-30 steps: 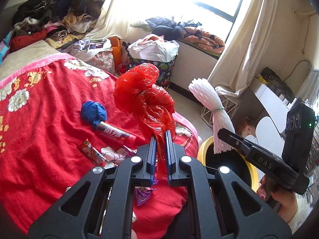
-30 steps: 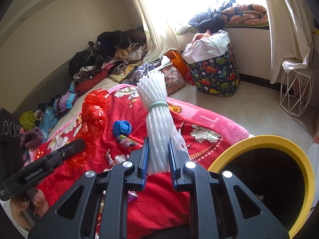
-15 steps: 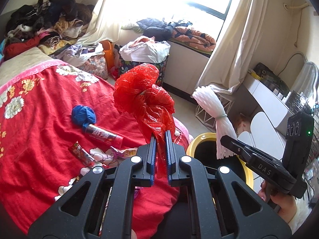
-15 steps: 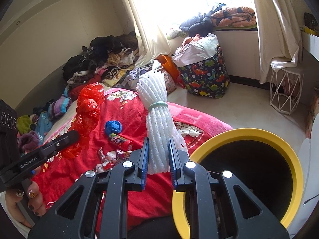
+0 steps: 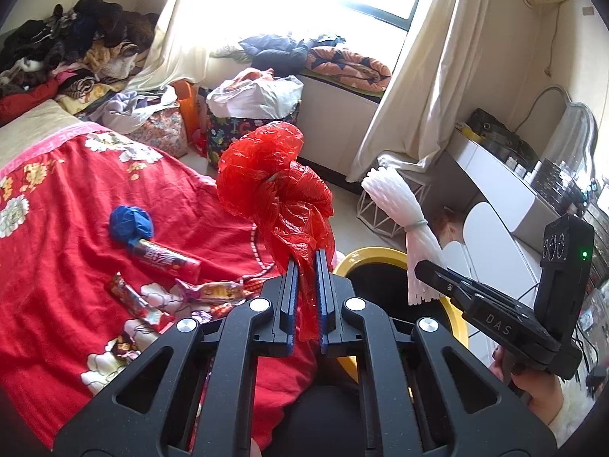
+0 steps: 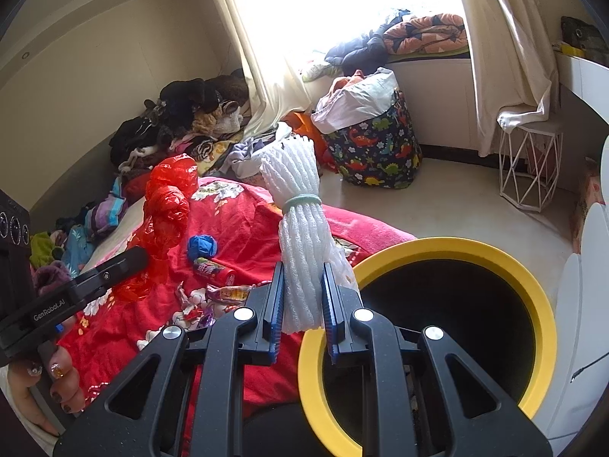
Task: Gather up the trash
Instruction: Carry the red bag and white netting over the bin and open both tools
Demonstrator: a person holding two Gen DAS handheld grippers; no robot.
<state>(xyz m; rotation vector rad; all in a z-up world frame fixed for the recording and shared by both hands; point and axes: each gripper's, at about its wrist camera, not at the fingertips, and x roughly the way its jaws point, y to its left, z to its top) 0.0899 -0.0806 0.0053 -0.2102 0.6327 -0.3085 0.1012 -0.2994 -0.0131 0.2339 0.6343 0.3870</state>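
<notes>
- Both grippers have swung toward the yellow-rimmed bin (image 6: 426, 251), which now fills more of the lower right of the right wrist view; a second ago only part of its rim showed there.
- Left gripper (image 5: 304, 262), bottom centre of its view, is clamped on the crumpled red plastic bag (image 5: 278, 186); the bag's tail is pinched between the fingers and its lower end is hidden behind them.
- Right gripper (image 6: 302, 274) is clenched on the white foam net bundle (image 6: 300, 228), tied by a pale green band; the bundle stands just left of the bin's rim.
- Bin's bottom is lost in black shadow, and its near edge is cut off by the gripper body.
- Behind, on the red bedspread (image 5: 57, 228), lie a blue wad (image 5: 131, 222), a candy tube (image 5: 165, 259) and small wrappers (image 5: 209, 291), partly hidden by the left gripper's arms.
- Farthest, upper frame, the window is blown out to white; a dinosaur-print basket (image 6: 377, 152) stands below it.
</notes>
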